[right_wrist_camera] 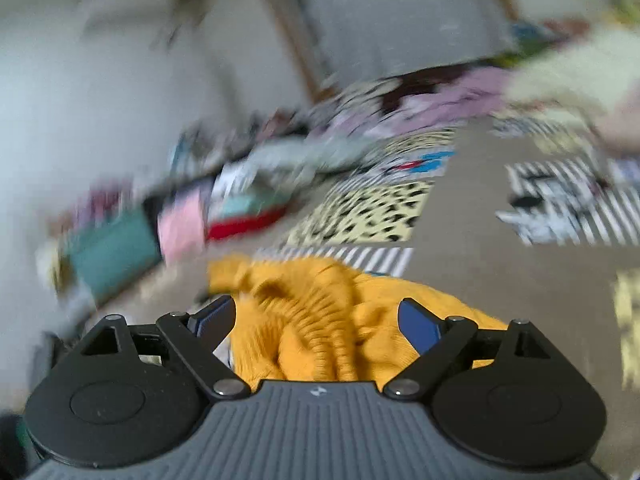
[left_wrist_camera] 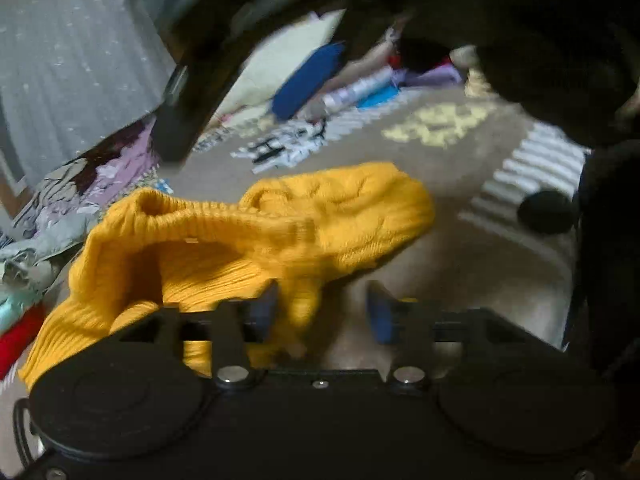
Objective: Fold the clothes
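A mustard-yellow knitted sweater [left_wrist_camera: 256, 240] lies crumpled on the brown patterned rug [left_wrist_camera: 460, 240]. My left gripper [left_wrist_camera: 322, 312] is open just above it, a fold of knit hanging between the blue pads. In the right wrist view the sweater [right_wrist_camera: 320, 320] bunches between the wide-open fingers of my right gripper [right_wrist_camera: 316, 320]. Both views are motion-blurred.
Piles of clothes [left_wrist_camera: 60, 208] line the rug's left side, with folded items [right_wrist_camera: 180, 220] along the wall. A blue roll [left_wrist_camera: 308, 80] and fabrics lie at the back. A dark arm and sleeve [left_wrist_camera: 520, 40] cross the top right. A black-and-white garment [right_wrist_camera: 568, 208] lies to the right.
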`<state>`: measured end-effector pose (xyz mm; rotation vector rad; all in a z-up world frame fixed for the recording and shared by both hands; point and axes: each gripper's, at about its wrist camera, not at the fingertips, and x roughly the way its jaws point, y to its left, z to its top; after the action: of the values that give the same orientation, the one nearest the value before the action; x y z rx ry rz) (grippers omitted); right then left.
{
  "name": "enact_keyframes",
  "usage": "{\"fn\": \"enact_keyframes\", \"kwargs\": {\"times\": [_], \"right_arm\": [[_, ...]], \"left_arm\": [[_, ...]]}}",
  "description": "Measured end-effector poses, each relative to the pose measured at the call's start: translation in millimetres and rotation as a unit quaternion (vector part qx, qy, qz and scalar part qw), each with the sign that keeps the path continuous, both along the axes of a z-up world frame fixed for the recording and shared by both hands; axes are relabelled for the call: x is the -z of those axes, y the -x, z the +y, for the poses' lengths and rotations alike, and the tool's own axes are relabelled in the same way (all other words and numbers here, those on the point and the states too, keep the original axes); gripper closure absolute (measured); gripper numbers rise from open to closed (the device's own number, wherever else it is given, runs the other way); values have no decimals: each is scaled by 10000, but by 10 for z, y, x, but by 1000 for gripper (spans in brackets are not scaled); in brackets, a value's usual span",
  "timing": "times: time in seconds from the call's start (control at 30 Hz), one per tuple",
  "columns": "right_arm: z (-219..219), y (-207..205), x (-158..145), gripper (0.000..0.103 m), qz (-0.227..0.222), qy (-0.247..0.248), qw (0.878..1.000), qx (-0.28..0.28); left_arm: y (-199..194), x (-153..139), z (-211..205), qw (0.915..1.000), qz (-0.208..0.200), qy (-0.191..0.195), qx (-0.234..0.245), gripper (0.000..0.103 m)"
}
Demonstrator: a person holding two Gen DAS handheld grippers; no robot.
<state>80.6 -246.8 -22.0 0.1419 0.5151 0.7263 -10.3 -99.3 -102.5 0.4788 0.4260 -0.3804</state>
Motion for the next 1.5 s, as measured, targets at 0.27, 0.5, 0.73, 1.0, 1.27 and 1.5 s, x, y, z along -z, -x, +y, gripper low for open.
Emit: {"fn": "enact_keyframes", "kwargs": {"times": [0.27,0.5,0.73,1.0,1.27,1.5], "right_arm": [[982,-138,-443,17,-555,2093,9697,-1135],[1477,-459,-553,53,-179,2940,9443,-1471],[1719,-723,-345,54,311,3498,9230,-1574],[1397,-1043,-370,80,1152,2638,9532,-922],[553,-1192,-407,82,2098,864,9739,16],[-445,-991,-90,82,2872,-1214,9447,1017]], "left_arm": [[25,-80,-40,9970,-461,247,-575,48],[-101,-32,-56,9953,-524,190,-787,48],[-153,143,-214,9950,-633,-383,-677,48],[-139,216,-328,9926,-752,-787,-543,43],[-129,87,-159,9919,-809,-582,-785,83],[-40,-394,223,9886,-970,140,-1142,87]]}}
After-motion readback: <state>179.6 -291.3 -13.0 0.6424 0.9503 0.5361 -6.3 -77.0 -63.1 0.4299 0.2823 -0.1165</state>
